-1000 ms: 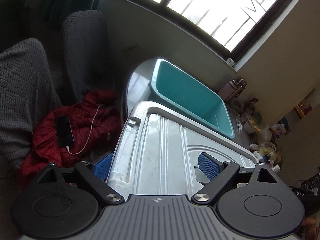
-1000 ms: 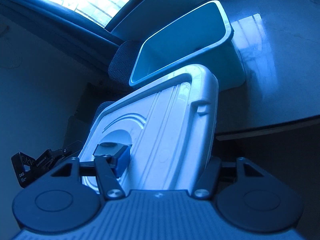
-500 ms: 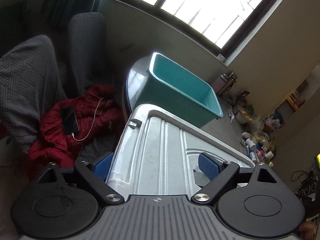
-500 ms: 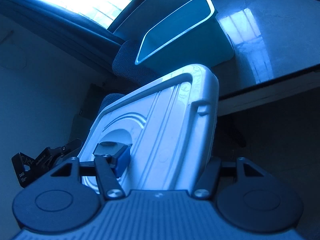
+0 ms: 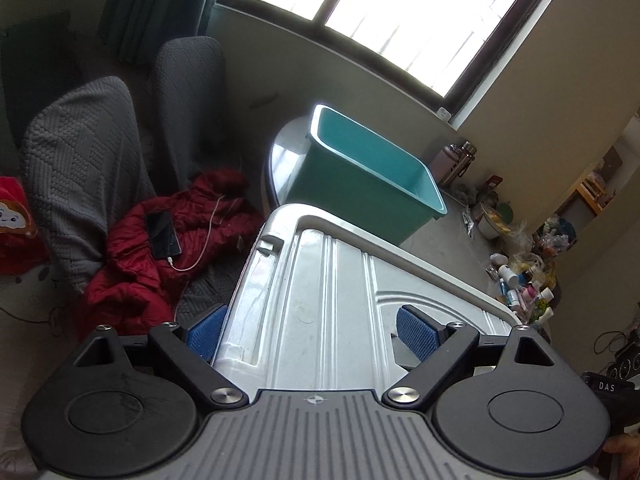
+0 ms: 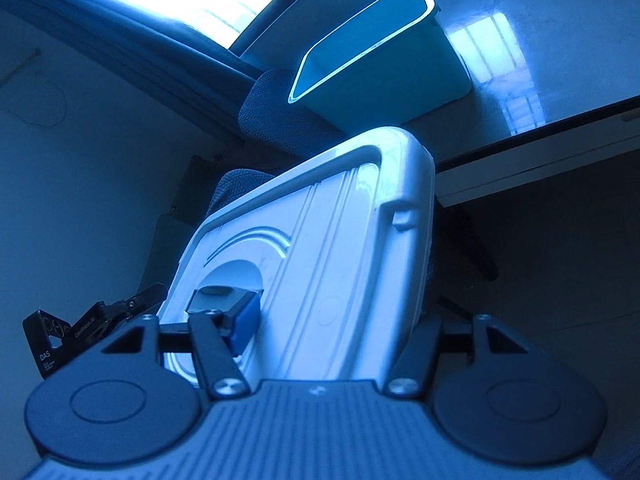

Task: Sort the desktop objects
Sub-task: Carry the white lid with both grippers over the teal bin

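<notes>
A white ribbed plastic lid (image 5: 320, 300) is held in the air between both grippers. My left gripper (image 5: 312, 334) is shut on one end of it, one blue pad under its edge and one in its handle recess. My right gripper (image 6: 332, 324) is shut on the other end of the lid (image 6: 332, 248); one pad sits in the oval recess, the other finger is hidden behind the lid's edge. The open teal bin (image 5: 372, 184) stands on the grey table (image 5: 444, 240) beyond the lid; it also shows in the right wrist view (image 6: 384, 52).
Small bottles and clutter (image 5: 524, 280) crowd the table's right side, with a flask (image 5: 456, 160) by the wall. A red jacket with a phone (image 5: 160, 236) lies on grey chairs (image 5: 80, 152) at left. The table's front edge (image 6: 540, 160) runs right of the lid.
Both grippers have pulled the lid back and down, away from the teal bin. The bin now looks smaller and farther, and the table's underside shows in the right wrist view.
</notes>
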Available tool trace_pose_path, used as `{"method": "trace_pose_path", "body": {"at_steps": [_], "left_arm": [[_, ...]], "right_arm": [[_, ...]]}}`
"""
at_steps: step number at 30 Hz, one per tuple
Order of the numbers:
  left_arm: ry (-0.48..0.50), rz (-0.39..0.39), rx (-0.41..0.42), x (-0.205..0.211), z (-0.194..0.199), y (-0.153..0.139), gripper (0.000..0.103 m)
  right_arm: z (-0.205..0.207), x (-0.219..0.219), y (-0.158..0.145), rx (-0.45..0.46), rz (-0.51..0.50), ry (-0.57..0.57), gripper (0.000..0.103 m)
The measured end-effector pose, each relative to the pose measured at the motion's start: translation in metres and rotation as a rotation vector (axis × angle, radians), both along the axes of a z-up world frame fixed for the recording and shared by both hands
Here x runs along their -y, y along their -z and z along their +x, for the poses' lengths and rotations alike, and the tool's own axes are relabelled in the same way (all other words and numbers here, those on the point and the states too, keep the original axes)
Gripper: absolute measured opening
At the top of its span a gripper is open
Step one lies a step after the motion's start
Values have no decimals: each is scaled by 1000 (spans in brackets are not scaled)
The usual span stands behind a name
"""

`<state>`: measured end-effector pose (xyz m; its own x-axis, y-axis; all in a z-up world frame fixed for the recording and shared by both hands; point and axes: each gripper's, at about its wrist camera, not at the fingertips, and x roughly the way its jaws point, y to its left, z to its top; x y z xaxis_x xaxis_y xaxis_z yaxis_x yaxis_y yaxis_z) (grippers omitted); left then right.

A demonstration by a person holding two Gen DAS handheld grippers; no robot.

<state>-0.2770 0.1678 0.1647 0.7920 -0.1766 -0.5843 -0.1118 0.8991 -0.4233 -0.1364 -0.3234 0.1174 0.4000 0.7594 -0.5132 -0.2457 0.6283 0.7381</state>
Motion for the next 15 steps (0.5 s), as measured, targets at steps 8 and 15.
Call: {"method": "trace_pose_path", "body": {"at_steps": [8,15], "left_arm": [[-5,-3,-2,-2,4,-7,91],[-13,1,-14,-2,25,-8,91]], "right_arm": [[2,-2,-1,5,3,-8,61],[22,-5,1,-6,-1,-21,61]]}}
